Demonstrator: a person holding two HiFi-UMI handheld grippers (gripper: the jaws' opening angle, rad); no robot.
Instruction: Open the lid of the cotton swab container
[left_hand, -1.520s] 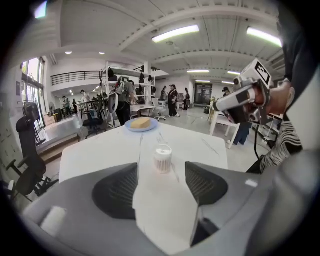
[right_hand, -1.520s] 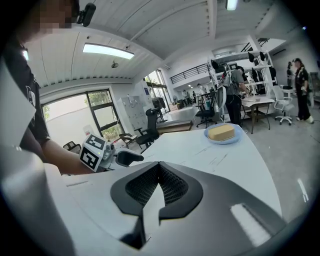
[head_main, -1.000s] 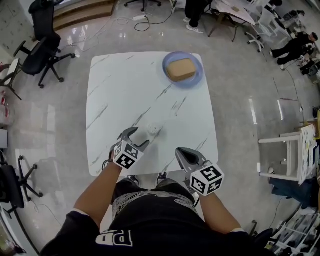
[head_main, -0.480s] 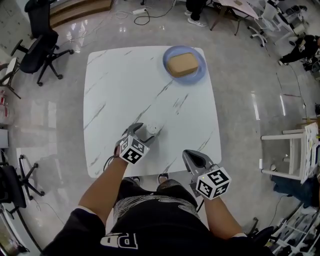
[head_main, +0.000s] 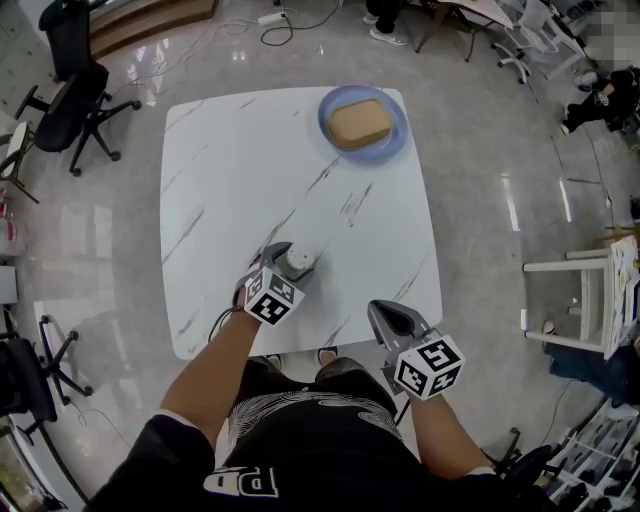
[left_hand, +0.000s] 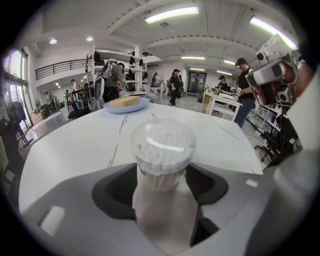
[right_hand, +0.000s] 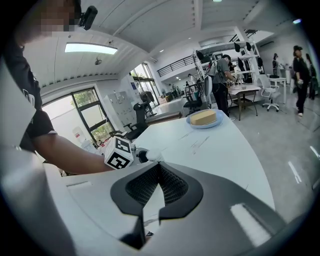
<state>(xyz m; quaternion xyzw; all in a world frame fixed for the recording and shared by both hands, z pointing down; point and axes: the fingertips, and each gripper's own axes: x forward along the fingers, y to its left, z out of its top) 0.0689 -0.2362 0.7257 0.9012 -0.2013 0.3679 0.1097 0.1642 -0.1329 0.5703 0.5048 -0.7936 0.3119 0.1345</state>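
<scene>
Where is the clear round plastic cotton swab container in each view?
Head view: the clear round plastic cotton swab container sits near the picture's centre.
Left gripper view: the container fills the centre, close up.
Right gripper view: the container is small, just left of centre.
Shared landmark: the round blue plate, in all three views.

Clear, lidded cotton swab container (left_hand: 162, 150) stands upright.

Container (head_main: 300, 259) half behind left tool (head_main: 288, 264)
</scene>
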